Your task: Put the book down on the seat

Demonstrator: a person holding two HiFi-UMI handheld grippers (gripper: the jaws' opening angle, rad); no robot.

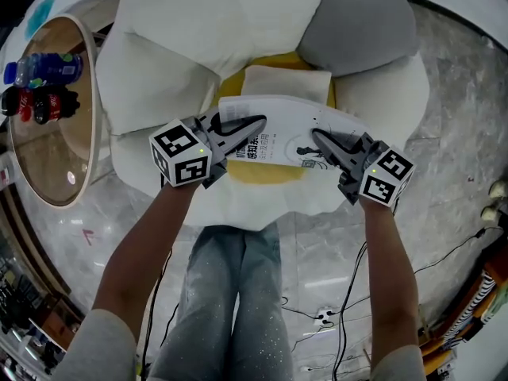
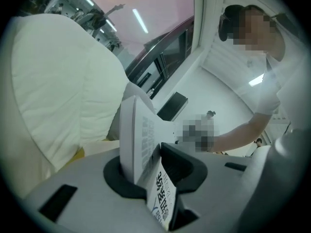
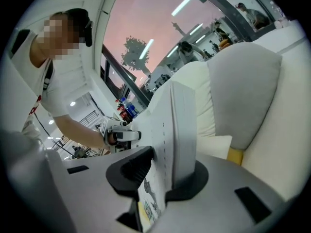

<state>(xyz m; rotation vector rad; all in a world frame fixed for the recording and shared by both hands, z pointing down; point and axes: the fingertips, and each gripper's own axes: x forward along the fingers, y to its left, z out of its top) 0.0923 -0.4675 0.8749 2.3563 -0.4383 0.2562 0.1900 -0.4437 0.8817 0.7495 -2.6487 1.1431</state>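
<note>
White paperback book (image 1: 290,125) over yellow seat cushion (image 1: 258,173), long axis across it; my left gripper (image 1: 252,127), right gripper (image 1: 321,140) fingers clamp opposite ends.

Lounge: marble floor (image 1: 452,117), cushioned armchair (image 1: 159,62), side table (image 1: 54,153)

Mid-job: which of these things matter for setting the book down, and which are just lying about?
Job:
book, gripped by left gripper and right gripper
seat

Lying about:
bottles
side table
cables
</note>
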